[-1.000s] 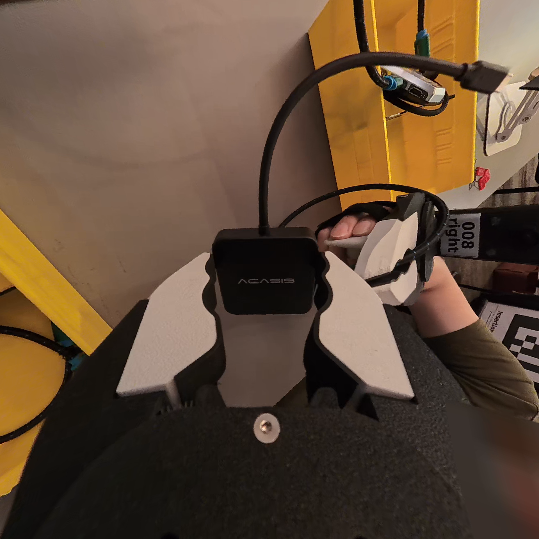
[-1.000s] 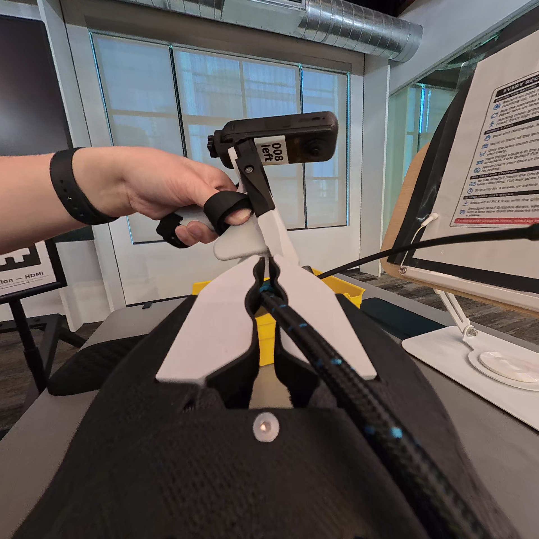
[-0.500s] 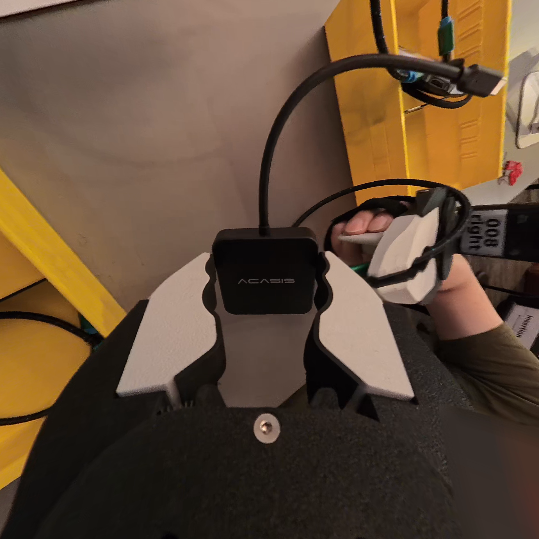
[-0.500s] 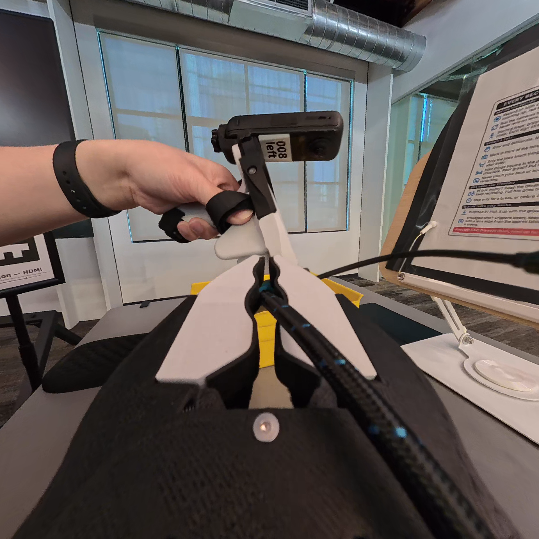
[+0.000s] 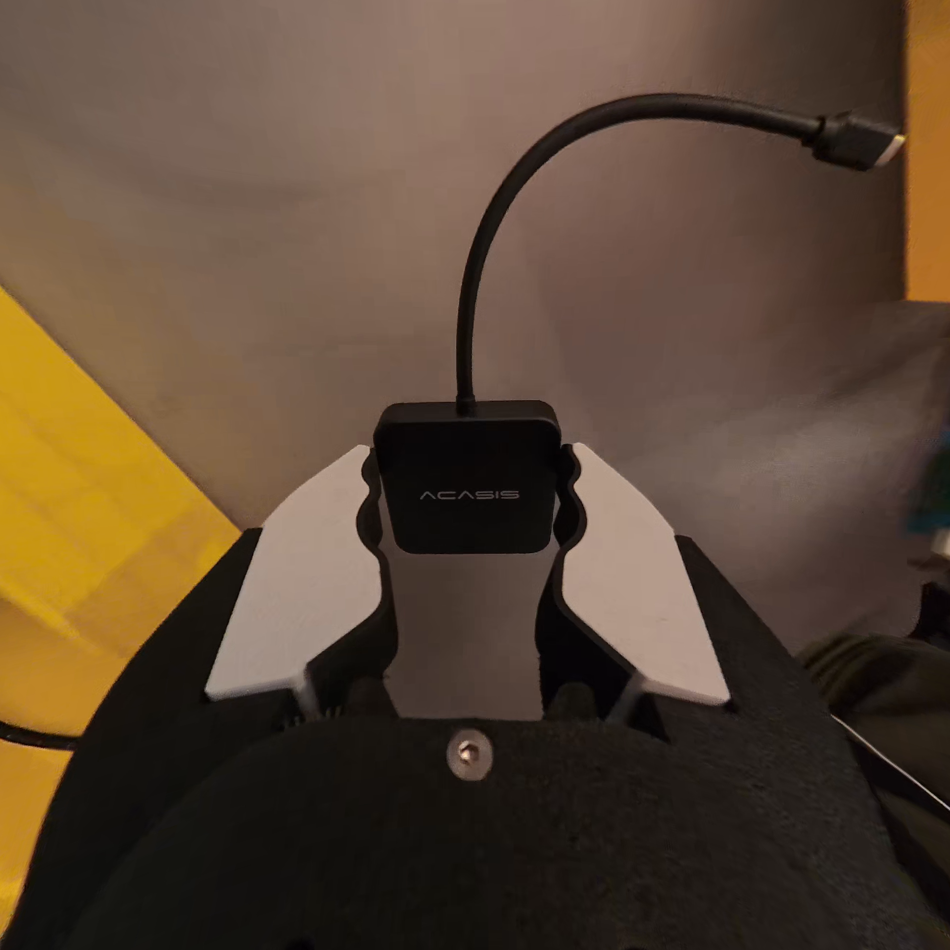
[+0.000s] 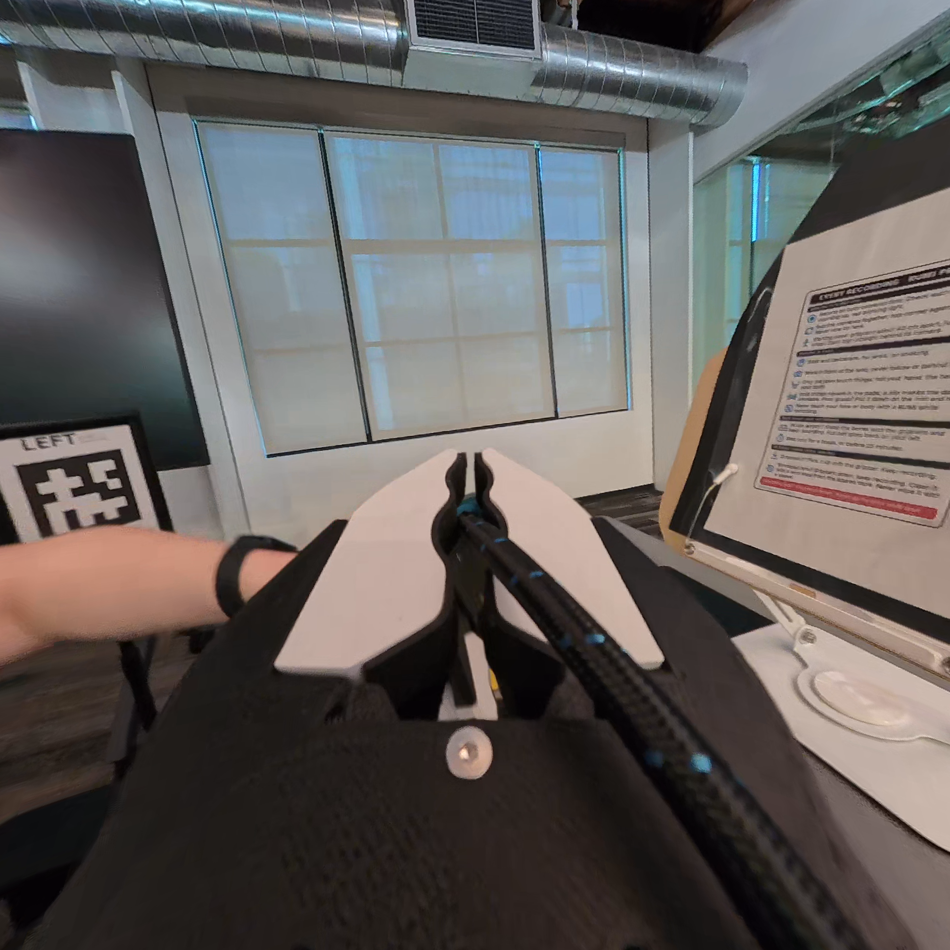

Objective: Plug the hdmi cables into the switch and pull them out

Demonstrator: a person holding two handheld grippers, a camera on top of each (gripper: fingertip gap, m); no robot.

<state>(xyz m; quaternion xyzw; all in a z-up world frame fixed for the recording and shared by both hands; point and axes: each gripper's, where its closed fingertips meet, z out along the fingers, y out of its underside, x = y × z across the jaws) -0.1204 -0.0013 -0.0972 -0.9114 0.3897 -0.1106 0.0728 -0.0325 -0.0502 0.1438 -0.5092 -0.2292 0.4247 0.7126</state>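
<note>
Left gripper [image 5: 467, 452] clamped on black square switch [image 5: 465, 475], white fingers [image 5: 318, 560] pressing its two side edges, jaws held apart by the width of the body; switch gripped flat, face up toward the left wrist camera, raised above grey table [image 5: 231, 216]. Short black pigtail cable [image 5: 493, 226] rising from far edge of switch, arching over to the right, ending in free plug [image 5: 851, 146] hanging in air, metal tip pointing right, touching nothing. Yellow bin [image 5: 67, 488] at left edge beneath the gripper, thin dark cable [image 5: 31, 737] lying across it low down; right side blurred, dark shapes not identifiable. Right gripper [image 6: 469, 457] pinched nearly shut on braided black hdmi cable [image 6: 606, 663] with blue flecks, tips almost meeting, cable seized in the notch just behind them and trailing back down to the lower right past the right wrist camera; plug end hidden between the jaws, a hint of blue there. Forearm with black wristband [image 6: 231, 570] reaching in from the left, partly behind the gripper body. Black-and-white marker board [image 6: 77, 483] far left, dark screen [image 6: 77, 288] above it, window [image 6: 421, 288] straight ahead, printed instruction sheet on stand [image 6: 843, 411] at right, on white base [image 6: 843, 719]
</note>
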